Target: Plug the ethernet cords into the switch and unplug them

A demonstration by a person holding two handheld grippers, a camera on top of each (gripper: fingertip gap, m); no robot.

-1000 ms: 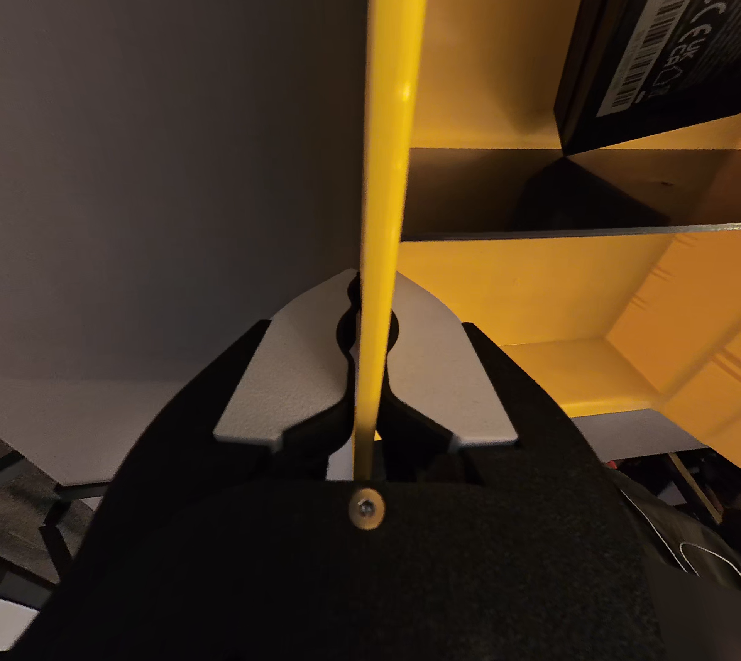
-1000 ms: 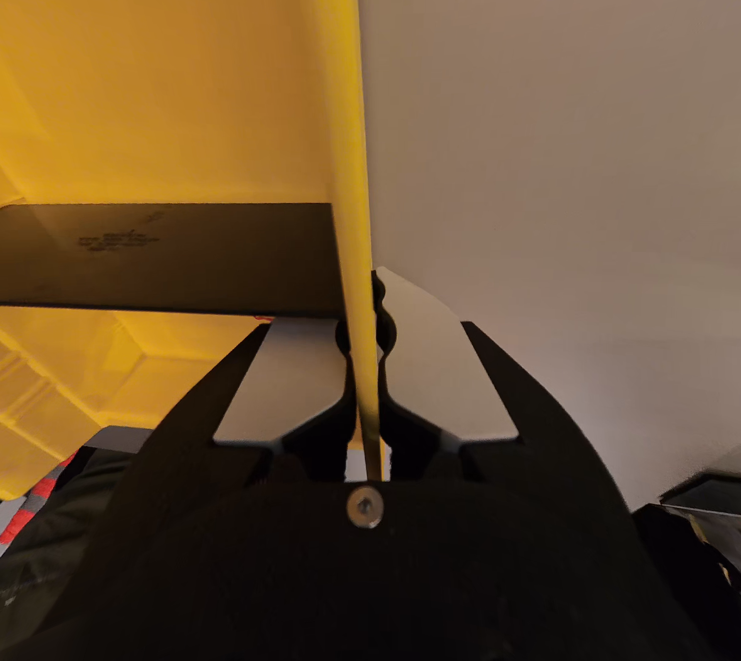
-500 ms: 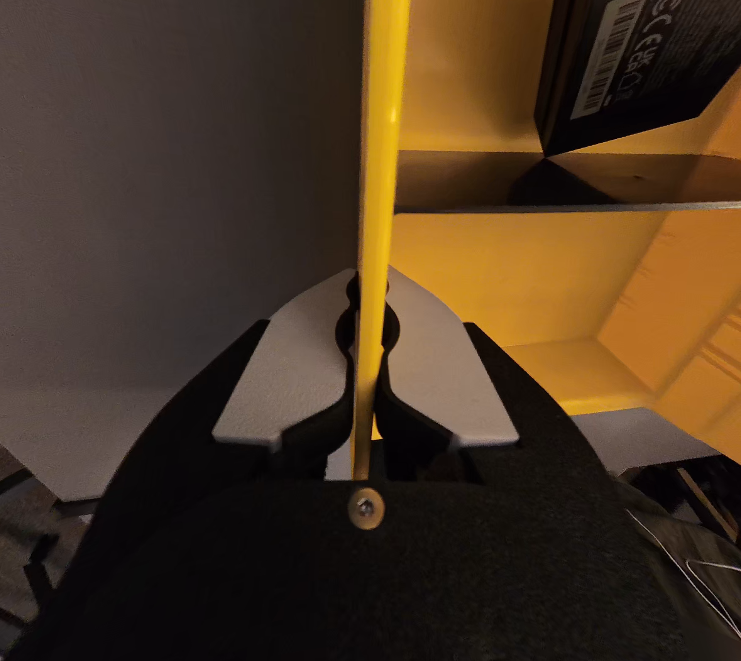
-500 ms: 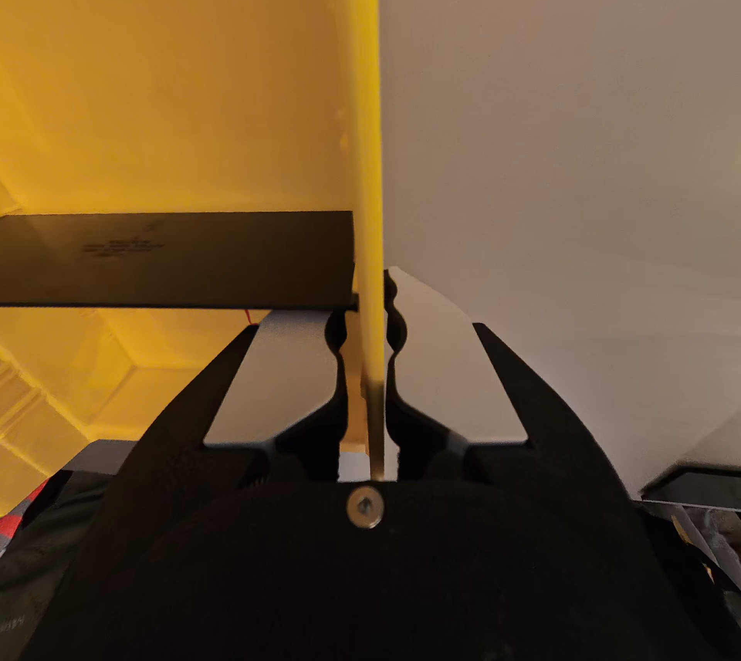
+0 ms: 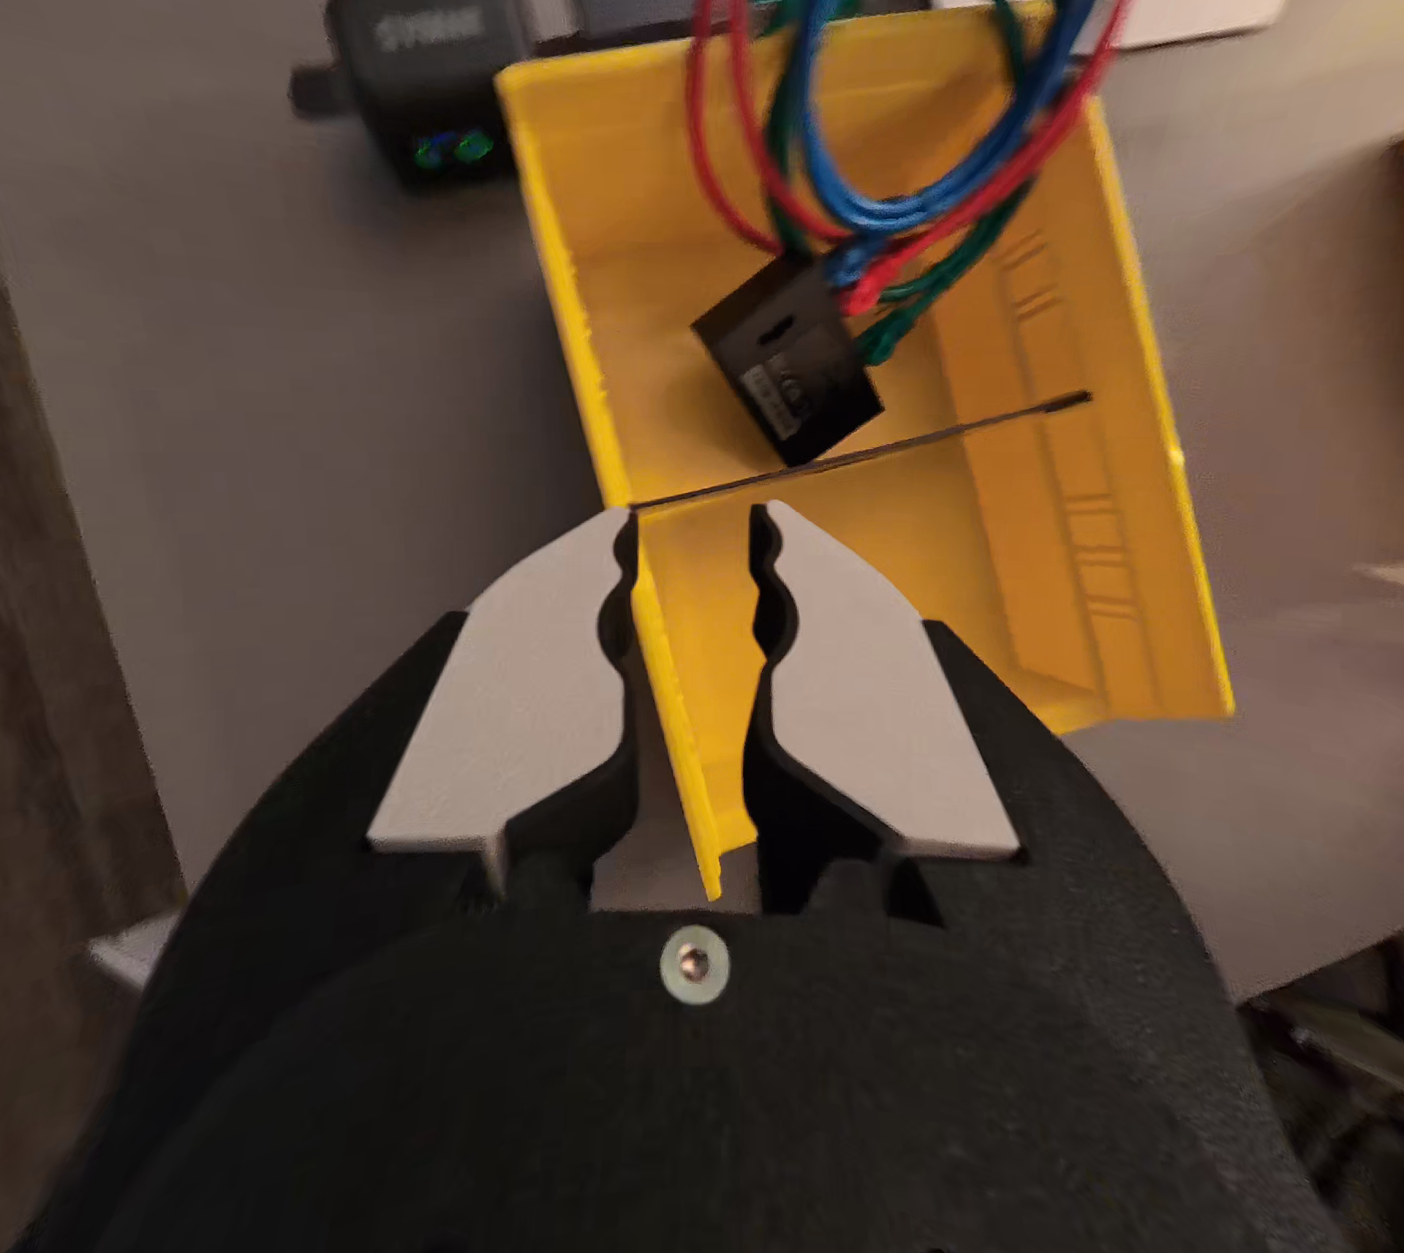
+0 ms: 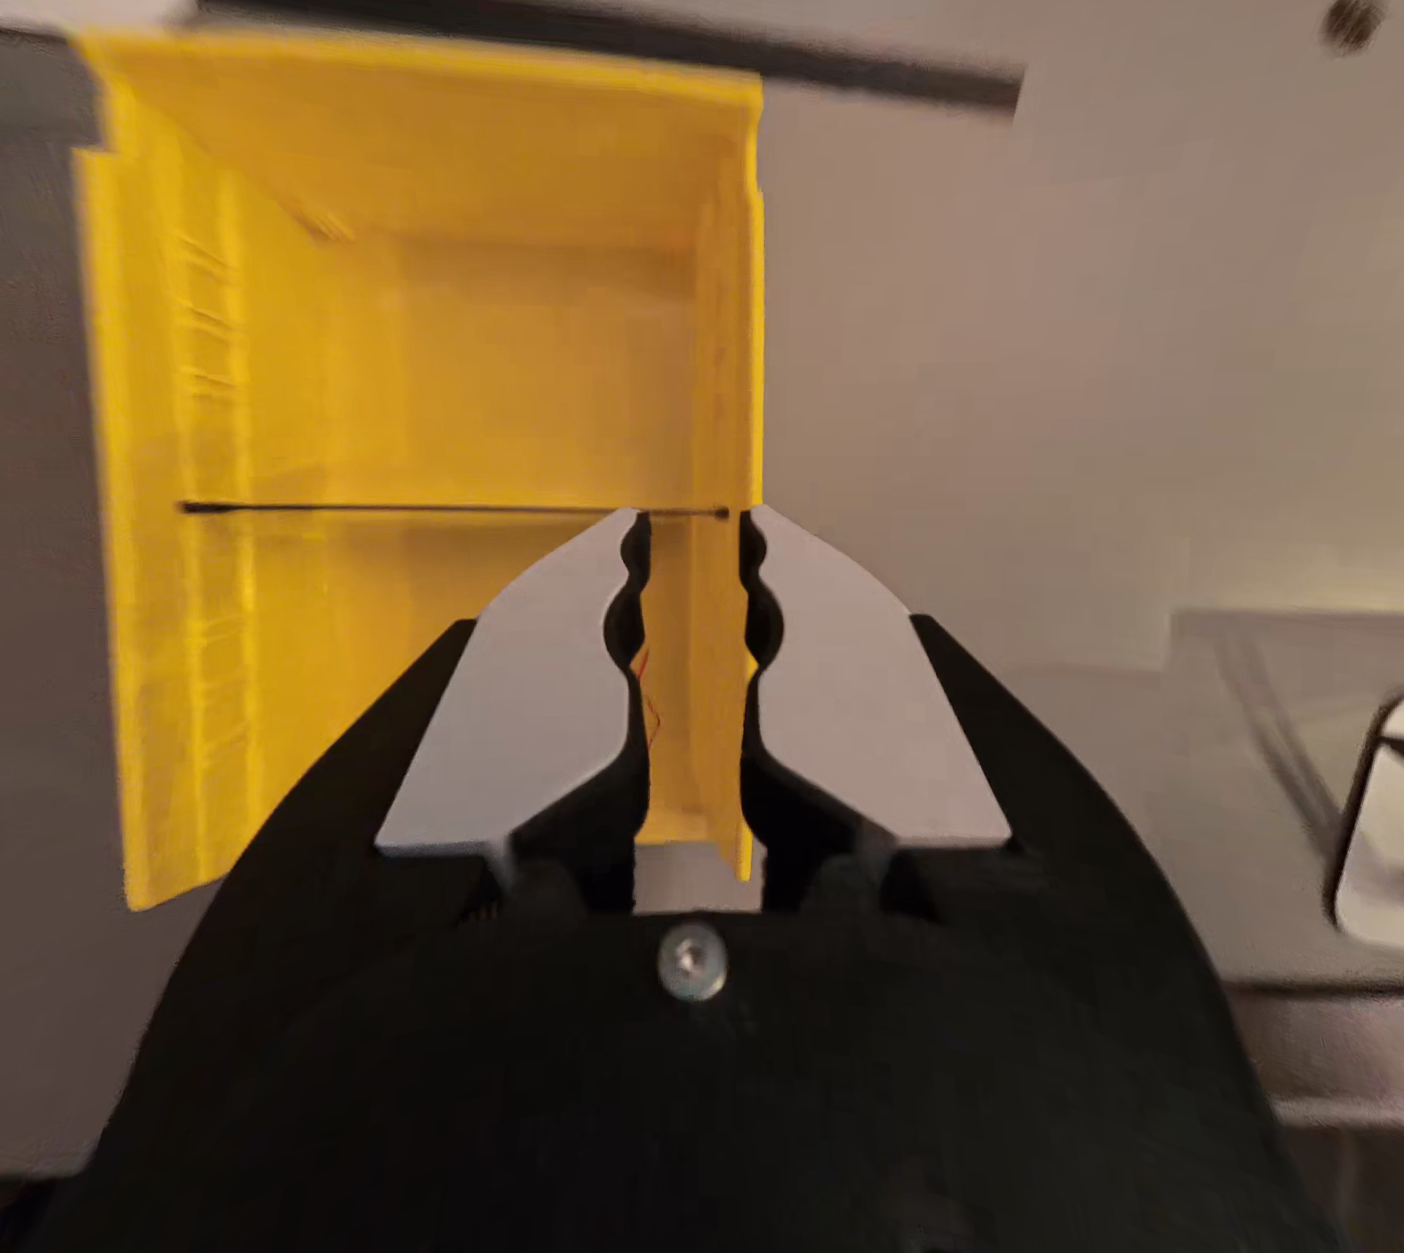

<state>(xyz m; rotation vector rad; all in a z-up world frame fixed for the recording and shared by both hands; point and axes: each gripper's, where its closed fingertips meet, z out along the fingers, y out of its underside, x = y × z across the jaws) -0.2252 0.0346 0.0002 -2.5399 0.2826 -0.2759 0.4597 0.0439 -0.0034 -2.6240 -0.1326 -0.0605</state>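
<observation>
1. The left hand-held gripper (image 5: 691,517), clamped on the left wall of the yellow bin (image 5: 1064,532) a second ago, now has its fingers spread, the wall loose between them.
2. The right hand-held gripper (image 6: 693,517) has likewise let go of the right wall; it began parting half a second ago.
3. Both views have pulled back, now showing the whole bin, the black switch (image 5: 790,365) and coloured cords (image 5: 874,114).
</observation>
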